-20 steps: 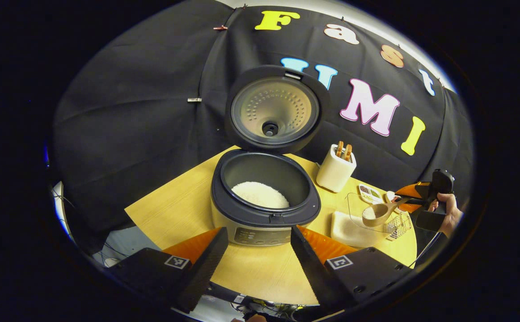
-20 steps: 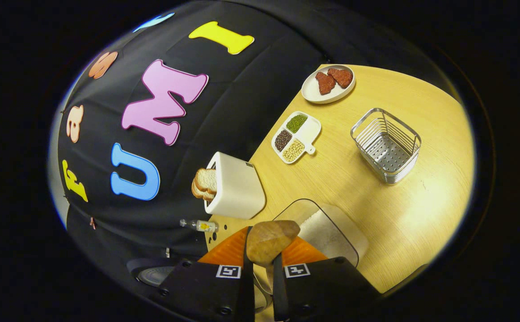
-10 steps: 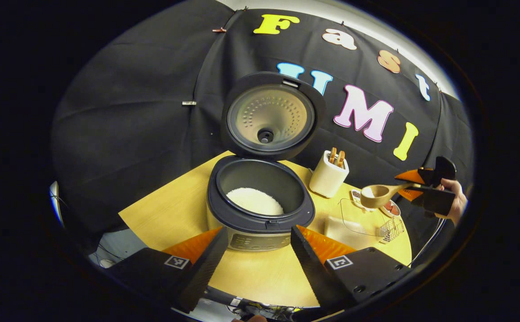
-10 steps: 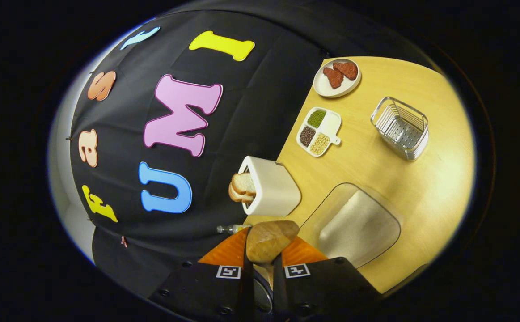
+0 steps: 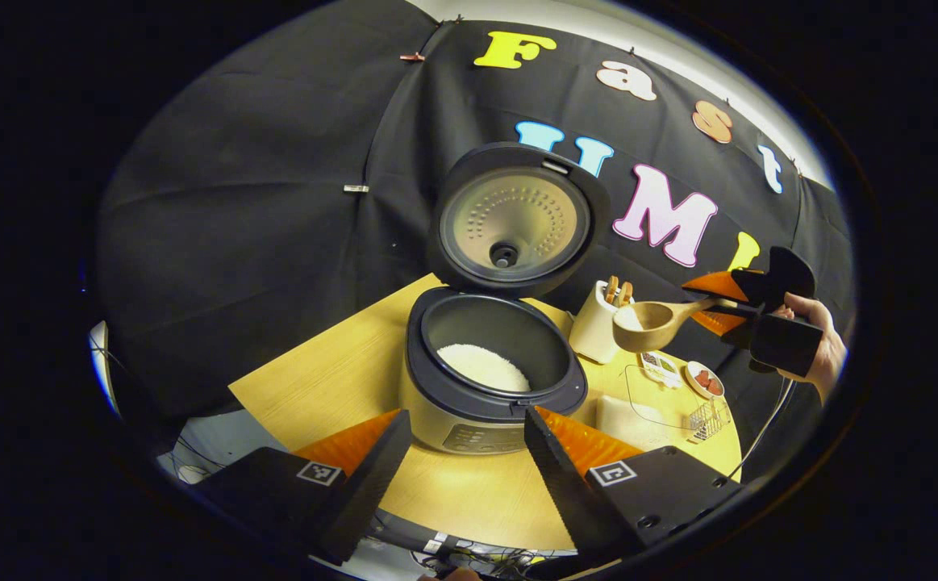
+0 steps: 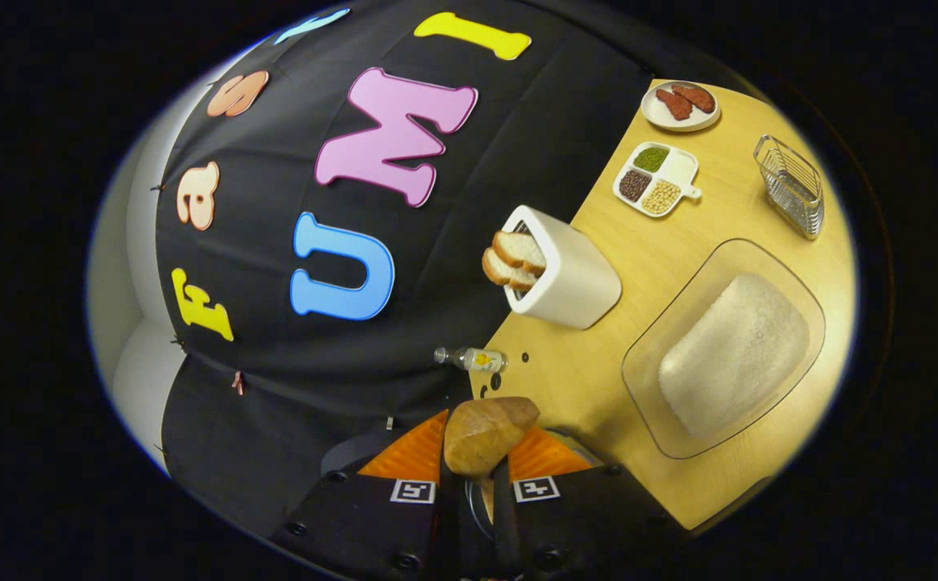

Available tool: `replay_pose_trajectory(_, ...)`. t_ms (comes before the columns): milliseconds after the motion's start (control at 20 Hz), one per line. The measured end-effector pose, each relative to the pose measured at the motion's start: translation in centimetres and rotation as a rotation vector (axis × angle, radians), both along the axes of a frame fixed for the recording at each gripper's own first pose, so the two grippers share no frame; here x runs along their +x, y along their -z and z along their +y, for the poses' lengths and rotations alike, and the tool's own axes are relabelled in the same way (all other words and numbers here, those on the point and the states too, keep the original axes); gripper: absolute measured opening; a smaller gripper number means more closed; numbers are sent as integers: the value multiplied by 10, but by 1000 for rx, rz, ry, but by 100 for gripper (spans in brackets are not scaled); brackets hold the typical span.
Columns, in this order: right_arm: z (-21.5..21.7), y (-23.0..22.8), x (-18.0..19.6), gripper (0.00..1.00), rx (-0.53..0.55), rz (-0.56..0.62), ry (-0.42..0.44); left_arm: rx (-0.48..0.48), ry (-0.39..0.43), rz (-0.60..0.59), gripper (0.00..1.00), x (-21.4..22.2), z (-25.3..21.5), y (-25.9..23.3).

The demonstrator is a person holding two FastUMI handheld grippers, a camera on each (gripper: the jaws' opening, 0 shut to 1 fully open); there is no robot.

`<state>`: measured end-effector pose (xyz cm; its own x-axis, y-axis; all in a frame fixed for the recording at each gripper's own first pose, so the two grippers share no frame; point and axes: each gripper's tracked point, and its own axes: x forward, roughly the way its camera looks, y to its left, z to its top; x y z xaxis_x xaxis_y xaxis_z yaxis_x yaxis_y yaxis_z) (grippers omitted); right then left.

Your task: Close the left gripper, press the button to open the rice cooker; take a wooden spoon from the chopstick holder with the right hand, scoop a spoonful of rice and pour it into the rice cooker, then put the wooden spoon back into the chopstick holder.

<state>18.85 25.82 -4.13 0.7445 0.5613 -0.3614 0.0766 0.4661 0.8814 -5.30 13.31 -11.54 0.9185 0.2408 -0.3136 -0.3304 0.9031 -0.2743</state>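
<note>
The rice cooker (image 5: 491, 403) stands open with its lid (image 5: 513, 222) upright, and white rice (image 5: 483, 367) lies in the pot. My left gripper (image 5: 464, 452) is open in front of it, holding nothing. To the right, a hand holds my right gripper (image 5: 731, 305), shut on the handle of the wooden spoon (image 5: 652, 323). The spoon hovers beside the cooker's right rim, in front of the toaster (image 5: 595, 332). In the right gripper view the spoon's bowl (image 6: 486, 434) sticks out past my right gripper (image 6: 473, 476). I cannot make out what the bowl contains.
On the wooden table (image 6: 598, 379) stand a white toaster with bread (image 6: 565, 278), a glass dish of rice (image 6: 731, 347), a wire basket holder (image 6: 791, 186), a compartment dish of beans (image 6: 654, 177), a plate (image 6: 678, 105) and a small bottle (image 6: 473, 359).
My right gripper has lifted the spoon out of the glass dish and carried it up and leftward to the cooker. The left gripper has stayed open and barely shifted.
</note>
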Motion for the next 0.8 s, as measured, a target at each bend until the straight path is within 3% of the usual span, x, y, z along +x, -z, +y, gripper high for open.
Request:
replay_pose_trajectory(200,58,-8,-8,21,-65,-88,-116,-50,-36,5,92,-4,14,3)
replay_pose_trajectory(500,117,-12,-19,21,-287,-353,-290,-79,-51,-36,96,-3,32,-14)
replay_pose_trajectory(800,150,-4,-29,20,-436,-549,-379,-94,-47,-24,95,1,42,-12)
